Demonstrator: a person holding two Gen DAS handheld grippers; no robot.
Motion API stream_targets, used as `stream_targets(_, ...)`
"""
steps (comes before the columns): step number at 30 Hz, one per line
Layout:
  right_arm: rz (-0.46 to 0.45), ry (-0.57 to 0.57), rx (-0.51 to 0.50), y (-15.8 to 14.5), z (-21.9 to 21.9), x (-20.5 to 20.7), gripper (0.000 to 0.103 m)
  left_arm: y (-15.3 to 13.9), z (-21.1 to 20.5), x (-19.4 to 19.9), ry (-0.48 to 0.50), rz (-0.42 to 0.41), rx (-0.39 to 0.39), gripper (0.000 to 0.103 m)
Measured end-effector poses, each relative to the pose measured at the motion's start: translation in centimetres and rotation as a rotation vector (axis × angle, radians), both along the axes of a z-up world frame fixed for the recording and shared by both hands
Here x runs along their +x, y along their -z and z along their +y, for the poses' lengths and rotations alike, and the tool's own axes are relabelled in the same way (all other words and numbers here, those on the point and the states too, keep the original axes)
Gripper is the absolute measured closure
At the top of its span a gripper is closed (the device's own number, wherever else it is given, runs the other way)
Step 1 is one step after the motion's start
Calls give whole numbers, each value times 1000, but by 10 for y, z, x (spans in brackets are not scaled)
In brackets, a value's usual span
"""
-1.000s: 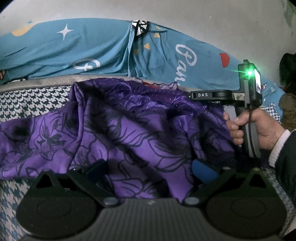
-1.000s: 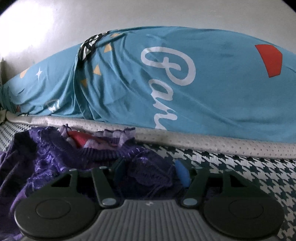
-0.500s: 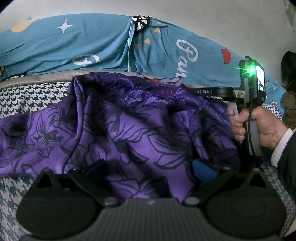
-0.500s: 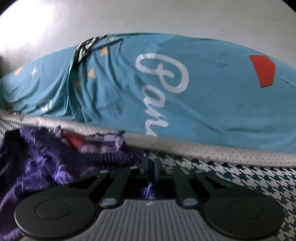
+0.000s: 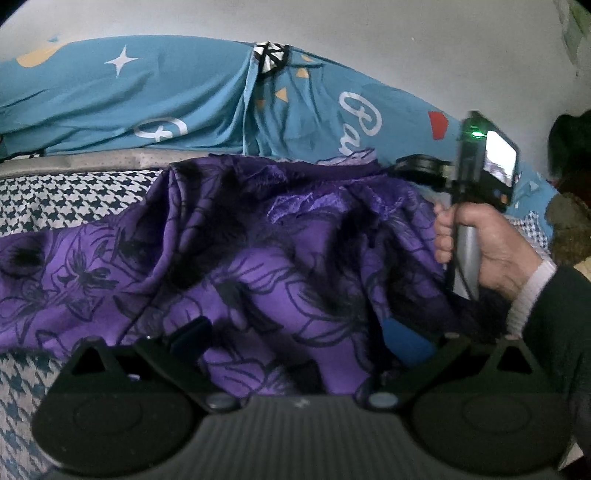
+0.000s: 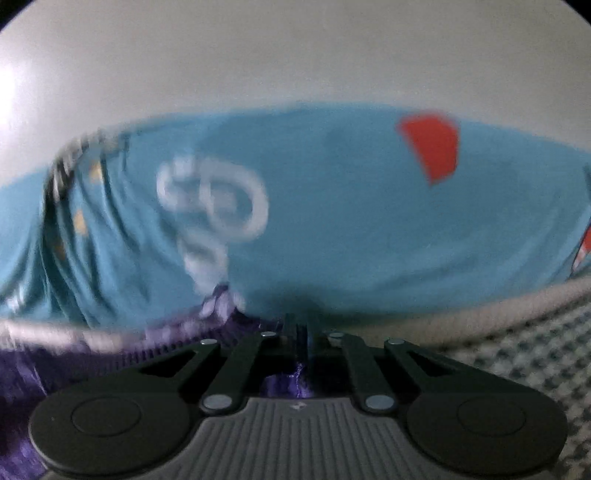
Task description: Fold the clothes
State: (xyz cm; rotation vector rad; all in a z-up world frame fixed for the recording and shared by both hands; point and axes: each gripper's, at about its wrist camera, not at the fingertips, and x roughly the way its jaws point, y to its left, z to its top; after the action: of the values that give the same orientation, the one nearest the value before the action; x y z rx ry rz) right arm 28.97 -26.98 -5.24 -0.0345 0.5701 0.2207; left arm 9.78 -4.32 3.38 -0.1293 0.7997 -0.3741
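Item: purple garment, floral print in dark outline, lying crumpled on a bed with a houndstooth cover; its far edge is bunched up near the grey piping of the mattress, its near folds drape between the fingers of the left tongs. Left tongs: jaws stand wide, blue pads well apart, cloth between them but not pinched. Right tongs: jaws closed tight on a thin fold of the purple garment, a strip of shiny cloth showing between the closed fingers; the right wrist view is blurred. Right hand: seen from the left wrist view at the right edge of the garment, wrapped around the tool's grey handle, green light lit on top, pale cuff and dark sleeve behind. Background: teal bedding with white lettering, stars and a red patch, piled along a pale wall.
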Motion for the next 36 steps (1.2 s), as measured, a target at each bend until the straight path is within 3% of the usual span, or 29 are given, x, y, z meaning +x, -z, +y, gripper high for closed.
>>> stream_targets(7,16,-26,115,-18,-12,-6,91,-2,0,-2,-2,4,0,0)
stream_targets(17,36,-45,51,-48,-45,-33,89,-7,-2,-9,6,-21,-1,0)
stream_targets(23,62,-19,47,-50,-87,-55,77,-7,-4,-15,9,-35,-3,0)
stream_targets(27,88,7,60,-48,-109,-69,63,-7,-5,-18,13,-46,-3,0)
stream_targets(36,126,-37,59,-29,-113,-76,53,-4,-7,-19,12,-49,3,0)
